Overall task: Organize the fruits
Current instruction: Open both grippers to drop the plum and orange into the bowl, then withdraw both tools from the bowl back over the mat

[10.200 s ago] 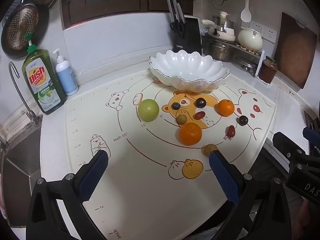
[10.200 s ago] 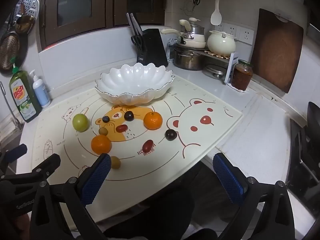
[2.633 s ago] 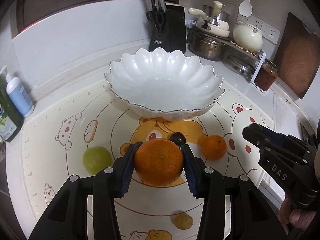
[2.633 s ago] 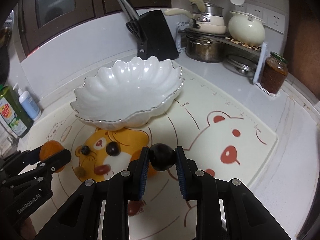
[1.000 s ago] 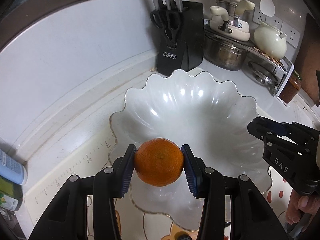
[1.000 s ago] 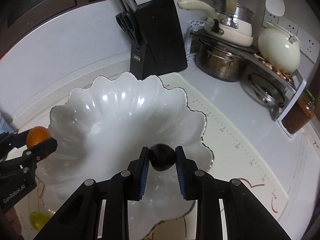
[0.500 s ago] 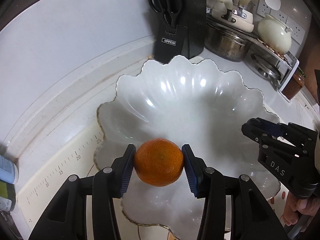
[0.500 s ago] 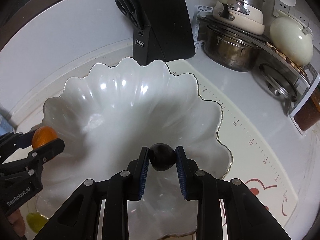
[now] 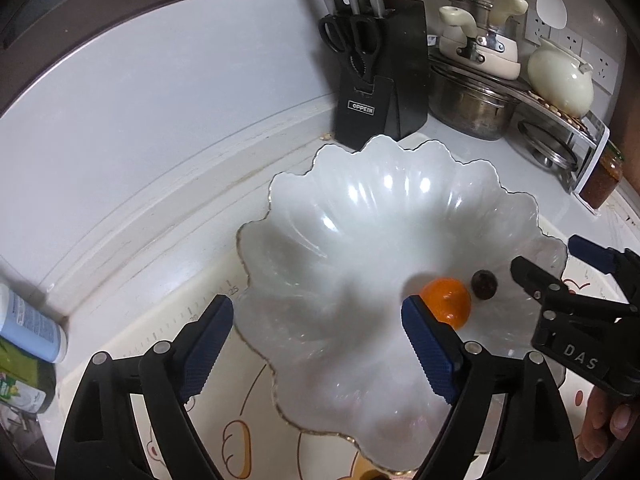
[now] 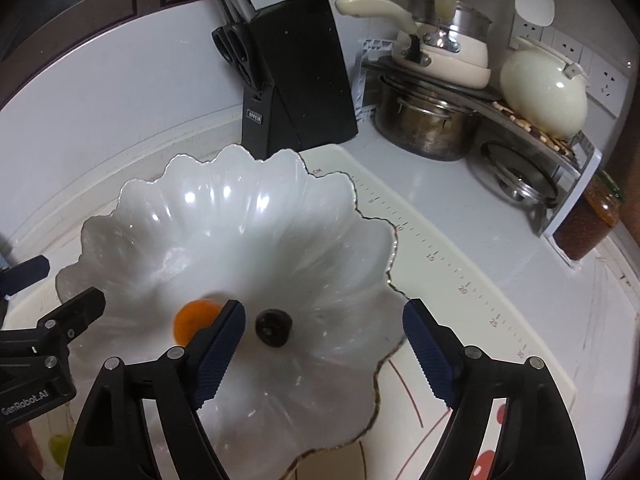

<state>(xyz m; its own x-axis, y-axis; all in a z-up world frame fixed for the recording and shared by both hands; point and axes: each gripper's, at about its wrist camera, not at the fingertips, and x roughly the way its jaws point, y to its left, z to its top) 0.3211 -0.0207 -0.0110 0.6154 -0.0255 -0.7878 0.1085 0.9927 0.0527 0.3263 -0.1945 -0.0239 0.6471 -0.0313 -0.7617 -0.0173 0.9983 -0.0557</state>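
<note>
A white scalloped bowl stands on the bear-print mat. An orange and a dark plum lie inside the bowl, side by side. My left gripper is open and empty above the bowl's near left part; it also shows in the right wrist view. My right gripper is open and empty above the bowl's near right part; it also shows in the left wrist view. A green fruit lies on the mat at the lower left.
A black knife block stands behind the bowl. A steel pot, stacked pans and a cream kettle sit on a rack at the back right, with a jar. Soap bottles stand at the left.
Both grippers have opened. The orange and the dark plum have dropped from them into the bowl and now lie on its bottom.
</note>
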